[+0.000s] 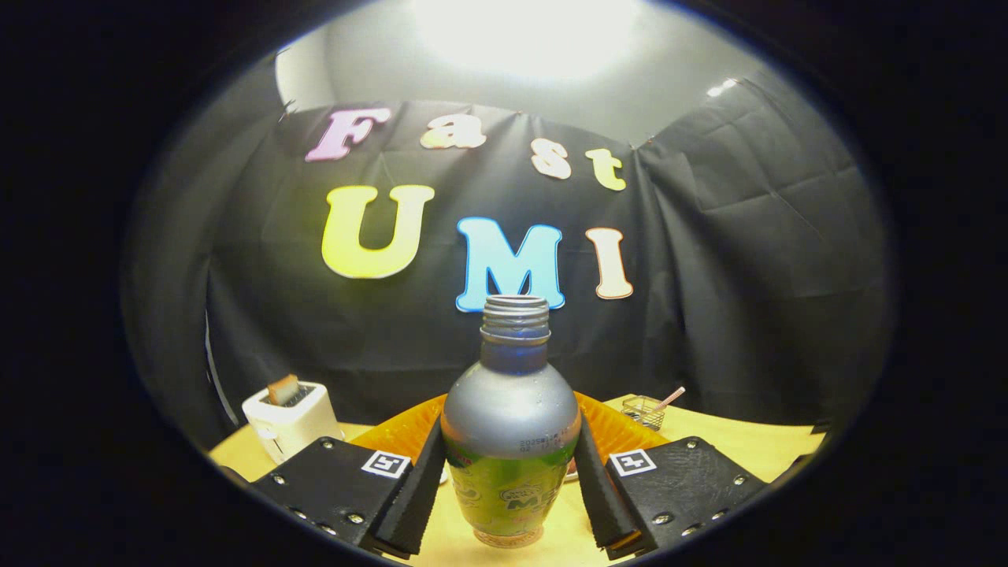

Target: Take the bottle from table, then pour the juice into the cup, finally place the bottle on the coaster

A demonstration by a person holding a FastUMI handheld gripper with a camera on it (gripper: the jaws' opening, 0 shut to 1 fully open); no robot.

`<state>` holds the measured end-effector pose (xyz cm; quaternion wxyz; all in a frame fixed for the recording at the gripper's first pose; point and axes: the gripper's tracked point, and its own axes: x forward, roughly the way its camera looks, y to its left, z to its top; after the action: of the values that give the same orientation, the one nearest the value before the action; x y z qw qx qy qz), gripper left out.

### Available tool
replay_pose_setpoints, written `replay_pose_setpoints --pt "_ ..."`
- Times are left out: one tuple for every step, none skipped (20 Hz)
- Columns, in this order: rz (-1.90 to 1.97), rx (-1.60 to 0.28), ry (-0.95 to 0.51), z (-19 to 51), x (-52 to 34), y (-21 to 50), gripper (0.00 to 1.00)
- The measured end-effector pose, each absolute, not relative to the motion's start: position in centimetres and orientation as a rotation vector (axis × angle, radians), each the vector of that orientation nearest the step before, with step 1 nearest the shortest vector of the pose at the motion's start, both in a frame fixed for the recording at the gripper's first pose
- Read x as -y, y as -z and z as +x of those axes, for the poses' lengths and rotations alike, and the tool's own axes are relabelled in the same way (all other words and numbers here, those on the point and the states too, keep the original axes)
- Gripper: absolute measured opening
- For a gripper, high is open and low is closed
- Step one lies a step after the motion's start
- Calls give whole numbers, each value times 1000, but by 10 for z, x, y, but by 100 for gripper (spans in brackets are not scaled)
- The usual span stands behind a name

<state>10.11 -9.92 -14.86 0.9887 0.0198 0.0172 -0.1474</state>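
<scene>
Gripping the uncapped bottle (510, 441) upright between both fingers of our tool (510, 488), bottle base on the table (740, 445), orange bowl-like dish (622, 429) just behind it, white toaster (291, 417) and small glass with a stick (644, 409) beyond

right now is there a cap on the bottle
No, the bottle between the gripper fingers shows bare neck threads and an open mouth.
</scene>
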Motion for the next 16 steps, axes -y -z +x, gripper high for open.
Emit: replay_pose_setpoints --pt "46 -44 284 106 96 152 77" --pt "53 -54 272 109 93 155 77" --pt "51 -62 271 111 95 161 77" --pt "45 -73 272 113 97 164 77" --pt "38 -83 275 114 100 169 77" --pt "37 -89 272 117 101 172 77" --pt "40 -97 263 120 101 178 77" --pt "42 -104 252 124 100 183 77" --pt "42 -106 227 129 97 191 77" --pt "38 -116 211 134 94 199 77" --pt "26 -142 204 137 94 212 77" --pt "15 -160 199 139 94 220 77" --pt "5 -172 190 143 93 228 78" --pt "0 -177 182 147 91 235 78" --pt "-8 -182 173 152 89 240 77" --pt "-18 -193 170 155 89 248 78"
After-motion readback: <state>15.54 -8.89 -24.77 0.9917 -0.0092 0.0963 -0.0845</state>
